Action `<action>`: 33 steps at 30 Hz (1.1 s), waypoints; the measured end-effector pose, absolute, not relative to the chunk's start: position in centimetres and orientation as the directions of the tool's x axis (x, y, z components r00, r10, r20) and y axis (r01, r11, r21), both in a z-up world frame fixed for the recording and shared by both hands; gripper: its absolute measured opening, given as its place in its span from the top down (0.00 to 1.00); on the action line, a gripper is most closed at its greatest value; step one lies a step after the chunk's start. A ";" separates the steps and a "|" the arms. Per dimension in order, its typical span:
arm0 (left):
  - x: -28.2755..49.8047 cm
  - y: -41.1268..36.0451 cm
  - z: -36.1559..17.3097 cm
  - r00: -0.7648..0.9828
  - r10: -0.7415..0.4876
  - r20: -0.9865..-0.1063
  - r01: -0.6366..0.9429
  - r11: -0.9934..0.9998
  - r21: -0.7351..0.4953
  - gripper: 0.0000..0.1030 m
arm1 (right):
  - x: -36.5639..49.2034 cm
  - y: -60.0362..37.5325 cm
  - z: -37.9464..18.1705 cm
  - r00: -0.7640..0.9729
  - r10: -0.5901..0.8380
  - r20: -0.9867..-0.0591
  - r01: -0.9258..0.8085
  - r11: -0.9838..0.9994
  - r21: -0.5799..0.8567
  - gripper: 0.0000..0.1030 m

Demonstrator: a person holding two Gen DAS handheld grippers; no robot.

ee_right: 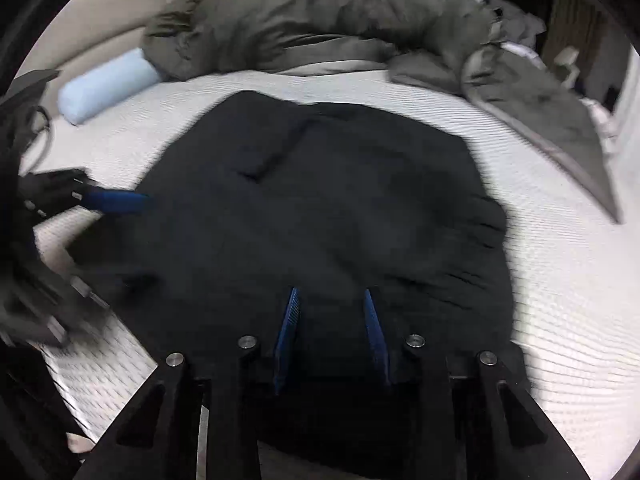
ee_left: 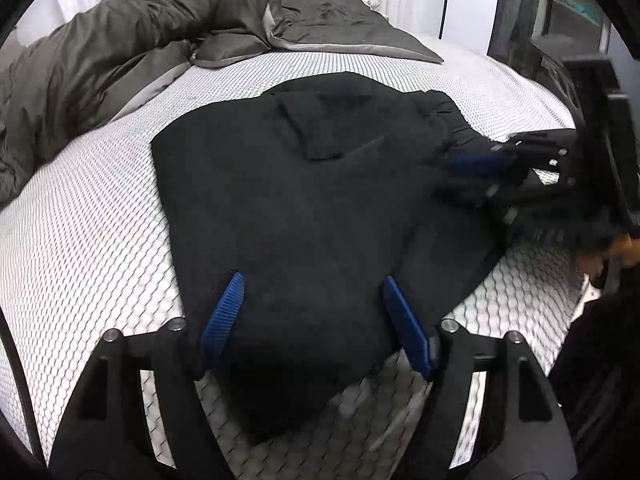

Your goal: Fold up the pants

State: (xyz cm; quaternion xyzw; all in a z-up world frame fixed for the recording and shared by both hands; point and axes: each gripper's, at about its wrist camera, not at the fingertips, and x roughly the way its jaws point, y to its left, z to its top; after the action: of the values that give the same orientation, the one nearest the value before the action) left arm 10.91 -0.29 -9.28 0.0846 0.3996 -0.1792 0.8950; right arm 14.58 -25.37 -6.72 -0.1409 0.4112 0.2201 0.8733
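The left gripper (ee_left: pixel 312 280) spreads its ribbed blue pads wide over the near edge of the black pants (ee_left: pixel 320 184). The right gripper (ee_right: pixel 332 292) holds its pads partly apart (nothing between them) above matte cloth. The folded pants lie on a honeycomb-textured white mattress (ee_left: pixel 100 240), bare around them; a rumpled olive duvet (ee_right: pixel 320 20) lies beyond.

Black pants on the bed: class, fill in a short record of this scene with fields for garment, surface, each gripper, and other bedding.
garment: black fabric pants, folded into a compact shape, patch pocket facing up
surface: white mesh-patterned mattress
left gripper: open, blue pads over the pants' near edge
right gripper: open, over the pants' opposite edge
other bedding: olive-grey bunched duvet; pale blue cylindrical bolster
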 end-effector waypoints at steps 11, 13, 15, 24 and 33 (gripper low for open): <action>10.6 1.8 -4.9 0.694 -0.272 -0.667 0.346 0.938 -0.023 0.26 | 15.0 -25.1 -3.3 0.614 0.354 -0.706 -0.474 0.880 0.029 0.62; 12.8 1.1 -5.9 0.668 -0.250 -0.701 0.344 0.939 -0.007 0.39 | 16.5 -22.5 -3.6 0.588 0.371 -0.718 -0.500 0.865 0.038 0.62; 14.9 0.6 -7.5 0.600 -0.249 -0.760 0.354 0.935 -0.027 0.63 | 17.7 -21.0 -4.8 0.546 0.357 -0.758 -0.515 0.857 0.033 0.62; 14.0 3.8 -8.2 0.599 -0.275 -0.752 0.333 0.940 -0.078 0.64 | 17.7 -26.1 -6.3 0.621 0.160 -0.768 -0.387 0.914 -0.122 0.63; 17.1 3.6 -4.8 0.678 -0.192 -0.710 0.243 0.970 -0.031 0.64 | 17.8 -23.8 -2.8 0.643 0.276 -0.715 -0.423 0.905 -0.031 0.58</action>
State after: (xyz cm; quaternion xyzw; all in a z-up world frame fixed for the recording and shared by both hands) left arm 17.11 3.65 -4.84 0.0328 0.3834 -0.1189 0.9153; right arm 17.81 -23.80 -2.78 -0.0982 0.3756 0.1940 0.9009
